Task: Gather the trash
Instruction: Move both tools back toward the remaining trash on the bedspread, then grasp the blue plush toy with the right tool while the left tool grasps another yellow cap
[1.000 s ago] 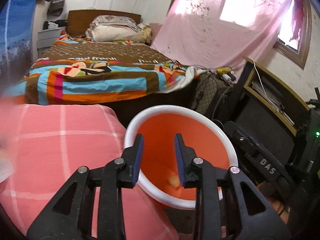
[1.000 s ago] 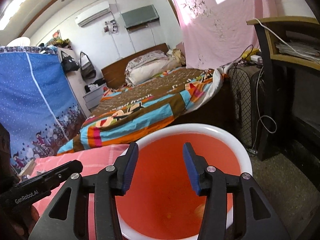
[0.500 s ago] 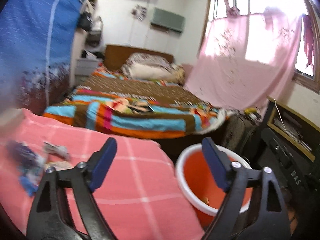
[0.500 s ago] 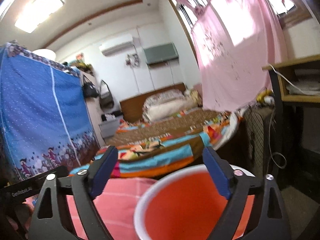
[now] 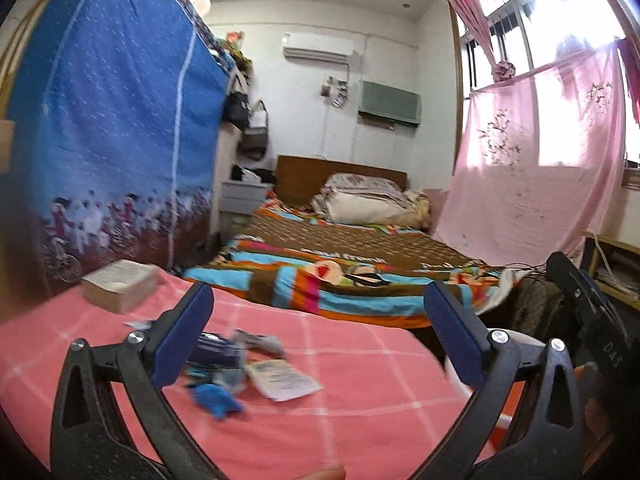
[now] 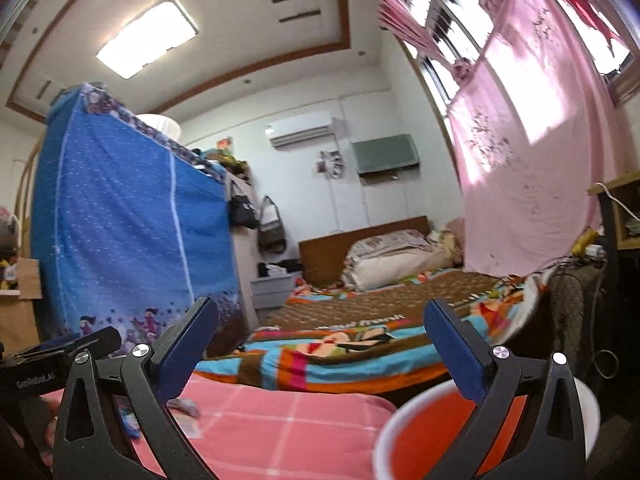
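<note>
Pink checked cloth (image 5: 360, 380) covers a surface in the foreground. On it lies a blurred heap of trash (image 5: 240, 368): blue scraps, a dark blue packet and a white printed paper. The left gripper (image 5: 318, 332) hangs above the cloth, its jaws just opened wide with nothing between them; the trash sits just inside its left finger. The right gripper (image 6: 320, 344) has likewise just opened wide, empty, above an orange bin with a white rim (image 6: 424, 432) beside the cloth. A striped bed (image 5: 340, 280) lies beyond.

Handheld grippers, appearance.
Left gripper (image 5: 319, 336), right gripper (image 6: 321, 334): black triangular-cutout arms, blue pads, silver screws; white "GenRobot.AI" lettering on left.
</note>
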A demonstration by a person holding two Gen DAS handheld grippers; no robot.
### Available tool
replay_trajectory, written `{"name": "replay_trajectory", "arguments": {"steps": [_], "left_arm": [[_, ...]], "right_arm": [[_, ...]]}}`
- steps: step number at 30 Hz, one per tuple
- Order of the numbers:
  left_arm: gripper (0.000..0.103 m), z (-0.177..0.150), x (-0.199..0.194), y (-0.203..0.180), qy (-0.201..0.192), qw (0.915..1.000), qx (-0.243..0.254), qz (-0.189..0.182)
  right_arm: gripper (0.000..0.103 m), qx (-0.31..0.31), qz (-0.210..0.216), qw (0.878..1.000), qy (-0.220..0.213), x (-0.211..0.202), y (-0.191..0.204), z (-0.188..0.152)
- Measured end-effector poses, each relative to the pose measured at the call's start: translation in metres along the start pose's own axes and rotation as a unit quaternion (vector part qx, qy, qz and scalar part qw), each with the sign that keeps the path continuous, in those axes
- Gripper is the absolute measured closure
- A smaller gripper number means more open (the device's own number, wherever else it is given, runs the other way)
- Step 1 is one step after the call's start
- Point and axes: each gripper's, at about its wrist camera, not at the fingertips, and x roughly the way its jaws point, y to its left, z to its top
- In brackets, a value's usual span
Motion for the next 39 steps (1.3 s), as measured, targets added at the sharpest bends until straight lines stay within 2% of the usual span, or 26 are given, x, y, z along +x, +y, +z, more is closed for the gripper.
{"name": "replay_trajectory", "arguments": {"steps": [6, 16, 22, 25, 28, 32, 39], "left_arm": [[0.000, -0.006, -0.017, 0.035, -0.013, 0.9992, 0.009, 0.037], [0.000, -0.012, -0.042, 0.094, -0.023, 0.9955, 0.024, 0.089], [0.000, -0.017, -0.043, 0.121, -0.004, 0.9937, 0.036, 0.106], [0.000, -0.020, -0.040, 0.128, 0.013, 0.9939, 0.037, 0.103], [0.003, -0.020, -0.033, 0.136, 0.034, 0.9950, 0.030, 0.089], [0.016, -0.024, -0.019, 0.139, 0.082, 0.9938, 0.032, 0.068], [0.040, -0.041, 0.011, 0.148, 0.187, 0.9805, 0.015, 0.060]], "right_arm": [[0.000, -0.010, 0.039, 0.999, -0.003, 0.006, 0.037, -0.010], [0.000, -0.036, 0.103, 0.994, 0.025, 0.020, 0.095, -0.032], [0.000, -0.056, 0.143, 0.986, 0.063, 0.028, 0.122, -0.046], [0.000, -0.064, 0.158, 0.982, 0.087, 0.037, 0.133, -0.053], [0.007, -0.059, 0.172, 0.976, 0.122, 0.045, 0.140, -0.062], [0.022, -0.055, 0.184, 0.965, 0.177, 0.060, 0.146, -0.073], [0.046, -0.055, 0.212, 0.945, 0.244, 0.072, 0.153, -0.088]]}}
